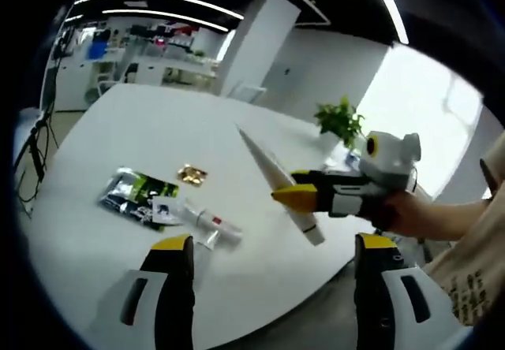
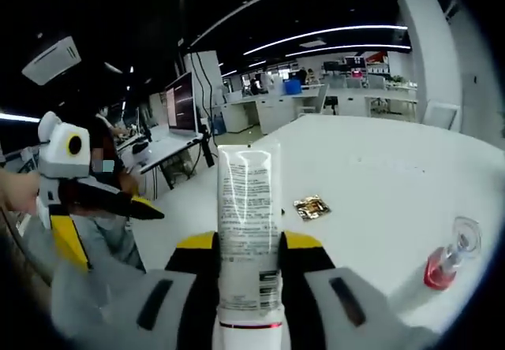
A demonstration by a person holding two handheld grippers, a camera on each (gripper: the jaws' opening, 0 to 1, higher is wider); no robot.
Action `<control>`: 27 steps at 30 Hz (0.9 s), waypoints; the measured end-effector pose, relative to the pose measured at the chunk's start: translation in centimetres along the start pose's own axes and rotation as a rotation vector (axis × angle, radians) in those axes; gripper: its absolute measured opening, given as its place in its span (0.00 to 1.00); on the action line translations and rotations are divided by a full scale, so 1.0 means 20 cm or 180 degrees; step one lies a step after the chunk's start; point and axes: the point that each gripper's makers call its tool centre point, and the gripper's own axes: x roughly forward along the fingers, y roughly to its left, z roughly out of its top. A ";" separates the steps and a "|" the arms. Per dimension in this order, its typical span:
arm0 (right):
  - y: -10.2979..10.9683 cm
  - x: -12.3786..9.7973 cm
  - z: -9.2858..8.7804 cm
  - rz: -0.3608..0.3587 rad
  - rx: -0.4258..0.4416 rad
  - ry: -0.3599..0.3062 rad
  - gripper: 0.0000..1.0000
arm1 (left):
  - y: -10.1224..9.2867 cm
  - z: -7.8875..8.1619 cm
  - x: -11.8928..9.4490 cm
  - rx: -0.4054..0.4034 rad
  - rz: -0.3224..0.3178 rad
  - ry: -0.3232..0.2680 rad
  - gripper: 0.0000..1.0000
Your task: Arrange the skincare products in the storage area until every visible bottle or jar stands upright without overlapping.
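Tube (image 2: 248,232), one, white plastic with fine print down its face and a thin red band near its base, is sitting clamped between the right gripper's (image 2: 249,259) fingers (image 2: 197,259), which are pressing on it from both sides. In the left gripper view the same tube (image 1: 278,183) is showing as a long flattened wedge, tapering to a crimped end and held up above the table (image 1: 142,121), with the right gripper (image 1: 293,197) closing its yellow-tipped fingers (image 1: 296,200) on the tube's lower half and a hand (image 1: 406,212) gripping the handle behind.

The left gripper (image 1: 272,247) is hovering over the table's near edge with its two black, yellow-capped fingers (image 1: 172,247) standing wide apart and nothing between them. In the right gripper view it (image 2: 146,206) is coming in from the left, its fingers too foreshortened there to judge.

On the round, smooth white table are lying one glossy foil packet (image 1: 132,194) in black, silver and green, one small white tube (image 1: 207,222) just beside it on its side, and one small crinkled gold sachet (image 1: 192,175) a little apart. The sachet (image 2: 312,206) is also showing in the right gripper view, along with one clear small bottle (image 2: 446,259) holding red liquid, lying tipped near the table's edge. One potted green plant (image 1: 341,120) is standing at the far side.
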 end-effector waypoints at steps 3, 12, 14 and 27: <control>0.03 -0.05 0.00 -0.0001 -0.0013 -0.0051 0.29 | -0.05 0.03 0.03 0.0000 -0.0073 -0.0020 0.82; 0.12 -0.18 -0.02 -0.0059 -0.0061 -0.0160 0.29 | -0.16 0.08 0.10 0.0007 -0.0256 0.0015 0.81; 0.15 -0.21 -0.03 -0.0064 -0.0058 -0.0182 0.29 | -0.20 0.09 0.13 -0.0005 -0.0328 0.0020 0.80; 0.23 -0.31 0.02 -0.0134 -0.0245 -0.0294 0.29 | -0.34 0.11 0.24 -0.0071 -0.0596 0.0065 0.47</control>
